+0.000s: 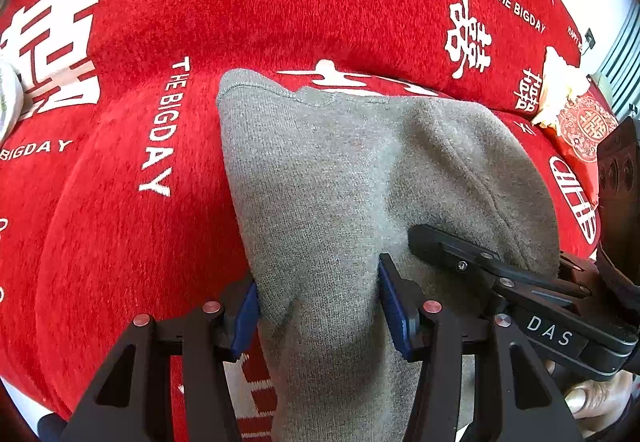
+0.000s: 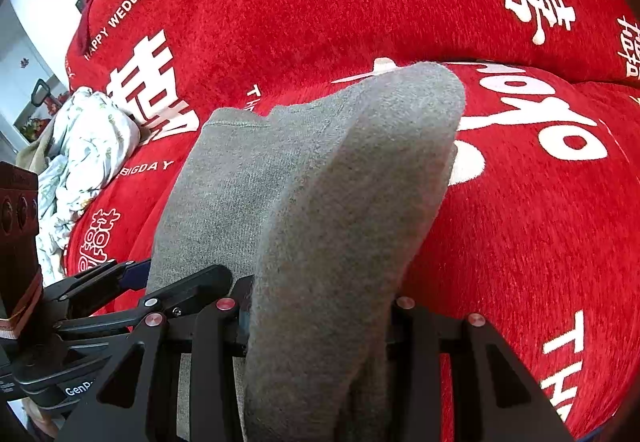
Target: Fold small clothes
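A grey knit garment (image 1: 328, 170) lies on the red blanket (image 1: 140, 242), its hem end pointing away. My left gripper (image 1: 318, 306) has its blue pads on either side of the near part of the cloth, gripping a wide bunch of it. My right gripper (image 2: 320, 314) holds a raised fold of the same garment (image 2: 340, 202) that drapes up over its fingers and hides the pads. The right gripper also shows in the left wrist view (image 1: 500, 270), resting on the cloth's right side.
The red blanket with white lettering (image 2: 520, 202) covers a soft cushioned surface. A crumpled white floral cloth (image 2: 80, 162) lies at the left. A cream and red patterned item (image 1: 572, 114) lies at the far right. A white wall is behind.
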A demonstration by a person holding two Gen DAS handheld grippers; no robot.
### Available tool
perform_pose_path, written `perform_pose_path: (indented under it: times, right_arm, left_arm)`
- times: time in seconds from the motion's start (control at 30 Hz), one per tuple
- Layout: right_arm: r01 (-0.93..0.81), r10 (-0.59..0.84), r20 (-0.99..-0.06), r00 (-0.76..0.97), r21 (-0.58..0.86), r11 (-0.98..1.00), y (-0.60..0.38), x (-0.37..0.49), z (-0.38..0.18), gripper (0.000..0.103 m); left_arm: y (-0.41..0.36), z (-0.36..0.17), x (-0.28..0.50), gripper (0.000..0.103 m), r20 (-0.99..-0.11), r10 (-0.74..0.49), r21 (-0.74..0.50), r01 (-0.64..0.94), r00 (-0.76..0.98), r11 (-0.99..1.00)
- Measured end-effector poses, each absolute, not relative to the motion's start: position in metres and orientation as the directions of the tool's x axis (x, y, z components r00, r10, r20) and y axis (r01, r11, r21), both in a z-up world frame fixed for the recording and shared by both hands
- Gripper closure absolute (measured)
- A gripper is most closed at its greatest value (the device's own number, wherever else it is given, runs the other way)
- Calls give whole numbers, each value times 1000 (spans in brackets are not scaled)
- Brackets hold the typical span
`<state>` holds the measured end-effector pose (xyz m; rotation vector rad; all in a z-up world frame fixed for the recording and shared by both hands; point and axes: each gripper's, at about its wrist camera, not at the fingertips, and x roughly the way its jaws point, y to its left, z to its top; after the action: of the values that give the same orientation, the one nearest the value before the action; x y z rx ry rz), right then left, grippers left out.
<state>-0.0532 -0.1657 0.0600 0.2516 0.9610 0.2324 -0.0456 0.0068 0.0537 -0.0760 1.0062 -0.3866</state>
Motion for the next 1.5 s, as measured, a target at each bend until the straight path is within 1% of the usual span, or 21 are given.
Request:
perform_pose_path:
  times: [1.17, 1.33, 1.5]
  right_arm:
    - [-123, 337, -772, 539, 324, 938, -160, -67, 51, 61]
    - [-116, 352, -772, 529, 345, 931, -164, -66, 46, 61]
    - [-108, 383, -766, 516, 385, 916, -173, -65, 39, 58]
  left_arm:
    - [20, 39, -65, 48, -812, -347, -231, 287, 469, 930]
    - [22, 34, -62, 45, -812, -362, -250, 287, 459, 925]
    - [22, 31, -63, 43, -807, -368, -252, 295, 461, 922]
